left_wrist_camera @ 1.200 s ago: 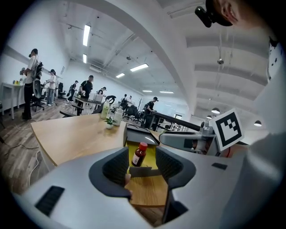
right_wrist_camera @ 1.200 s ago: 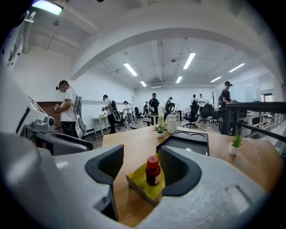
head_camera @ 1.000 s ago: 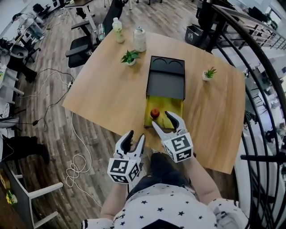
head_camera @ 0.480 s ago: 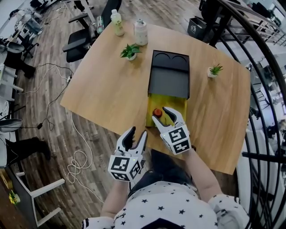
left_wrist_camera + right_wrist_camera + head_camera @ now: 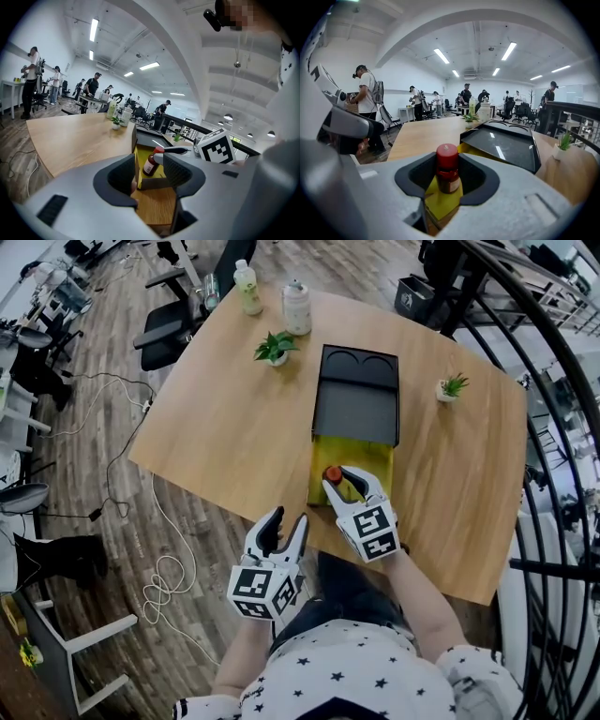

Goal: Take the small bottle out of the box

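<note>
A small brown bottle with a red cap (image 5: 332, 473) stands upright in the yellow drawer (image 5: 364, 457) that is pulled out of the black box (image 5: 354, 399). My right gripper (image 5: 349, 484) reaches into the drawer with its jaws on either side of the bottle (image 5: 448, 176). They are closing, and a gap still shows in the head view. The left gripper view shows the bottle (image 5: 151, 161) leaning against one right fingertip (image 5: 177, 150). My left gripper (image 5: 283, 526) hovers open and empty off the table's near edge, left of the box.
Two small potted plants (image 5: 273, 348) (image 5: 452, 387) flank the box on the wooden table (image 5: 234, 427). Two larger bottles (image 5: 247, 287) (image 5: 297, 307) stand at the far edge. Office chairs (image 5: 173, 329) lie beyond, a black railing (image 5: 553, 427) runs on the right, and a cable (image 5: 164, 577) trails on the floor.
My right gripper has moved forward into the yellow drawer and its jaws have narrowed around the bottle. My left gripper has barely moved.
</note>
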